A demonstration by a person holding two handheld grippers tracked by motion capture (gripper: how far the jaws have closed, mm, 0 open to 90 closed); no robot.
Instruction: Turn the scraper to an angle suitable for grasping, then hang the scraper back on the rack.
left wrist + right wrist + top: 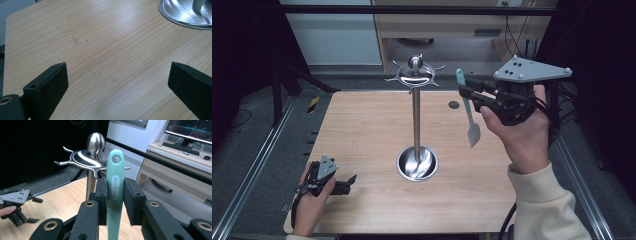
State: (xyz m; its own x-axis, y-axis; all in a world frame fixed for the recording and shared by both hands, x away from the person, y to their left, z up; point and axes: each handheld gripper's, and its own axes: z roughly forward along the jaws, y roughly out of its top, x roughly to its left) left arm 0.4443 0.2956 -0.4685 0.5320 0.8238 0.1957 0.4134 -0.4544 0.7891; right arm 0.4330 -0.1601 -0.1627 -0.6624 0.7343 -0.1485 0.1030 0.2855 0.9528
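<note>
Spatula (469,112) in mint green is hanging blade-down above the right of the tabletop (362,130), pinched at its handle by the right claw (469,92) beside the steel hook stand (416,120), while the left claw (349,182) is resting spread at the near left edge.

Green spatula (465,102) in right gripper (468,92)
</note>
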